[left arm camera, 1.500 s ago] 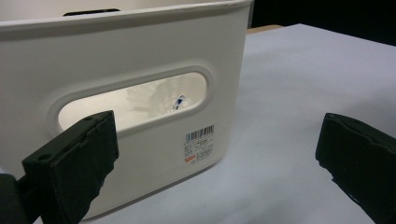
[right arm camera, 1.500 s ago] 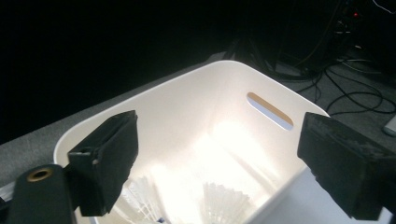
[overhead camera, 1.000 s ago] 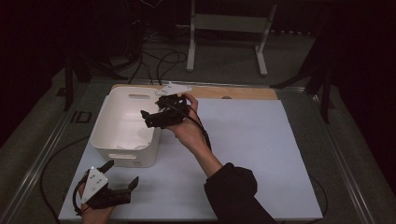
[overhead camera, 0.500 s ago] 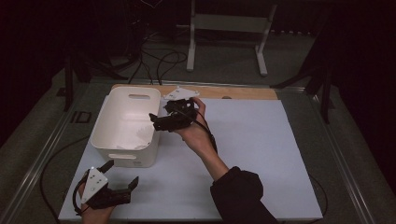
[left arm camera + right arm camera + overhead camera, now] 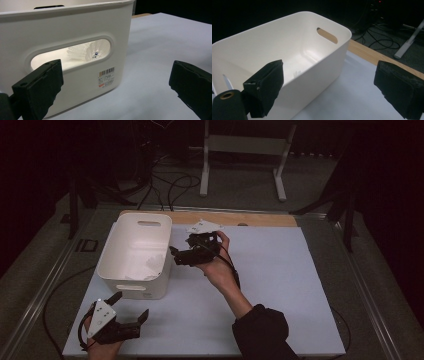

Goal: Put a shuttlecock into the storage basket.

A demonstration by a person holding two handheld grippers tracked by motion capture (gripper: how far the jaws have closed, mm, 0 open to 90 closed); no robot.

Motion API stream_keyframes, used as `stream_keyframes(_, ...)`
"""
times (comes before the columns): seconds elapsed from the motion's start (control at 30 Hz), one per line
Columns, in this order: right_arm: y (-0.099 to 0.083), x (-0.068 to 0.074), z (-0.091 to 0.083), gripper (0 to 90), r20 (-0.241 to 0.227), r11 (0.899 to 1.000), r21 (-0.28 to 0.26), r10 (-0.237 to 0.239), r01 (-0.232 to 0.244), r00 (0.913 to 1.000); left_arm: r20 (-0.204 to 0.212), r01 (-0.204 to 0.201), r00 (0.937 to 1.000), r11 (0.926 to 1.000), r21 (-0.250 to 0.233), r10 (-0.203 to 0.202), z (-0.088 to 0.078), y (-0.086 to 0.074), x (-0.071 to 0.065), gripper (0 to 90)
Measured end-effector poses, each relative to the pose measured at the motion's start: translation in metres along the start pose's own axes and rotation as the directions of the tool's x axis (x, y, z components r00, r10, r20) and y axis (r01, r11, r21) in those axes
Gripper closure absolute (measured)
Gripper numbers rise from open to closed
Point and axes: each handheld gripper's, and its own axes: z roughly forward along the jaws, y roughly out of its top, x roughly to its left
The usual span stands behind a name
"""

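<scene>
High view shows us first the bench (image 5: 280, 285), covered by a pale sheet, with a strip of wood along its far edge. On its left part stands the white bin (image 5: 134, 254), a deep plastic box with a slot handle in each short wall. Next in size are the two grippers. We hold the right gripper (image 5: 176, 255) in the air just beside the right rim of the bin, its jaws spread wide with nothing between them. We rest the left gripper (image 5: 131, 309) low at the near left corner of the bench, just in front of the bin, its jaws released and empty too. Smallest is the white shuttlecock (image 5: 86, 51): in the left gripper view we see it through the handle slot, lying inside the bin.
</scene>
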Motion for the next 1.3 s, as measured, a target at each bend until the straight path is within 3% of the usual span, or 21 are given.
stream_keyframes(0.7, -0.028, -0.01, -0.022, 8.3, 0.036, 1.0, 0.0, 0.008, -0.008, 0.9993, 0.001, -0.004, 1.0, 1.0, 0.003, 0.004, 0.0, 0.0, 0.0, 0.0)
stream_keyframes(1.3, -0.056, -0.029, -0.045, 7.3, 0.105, 1.0, 0.01, 0.027, -0.028, 0.9942, -0.002, -0.002, 1.0, 1.0, 0.002, 0.002, 0.0, 0.0, 0.0, 0.0)
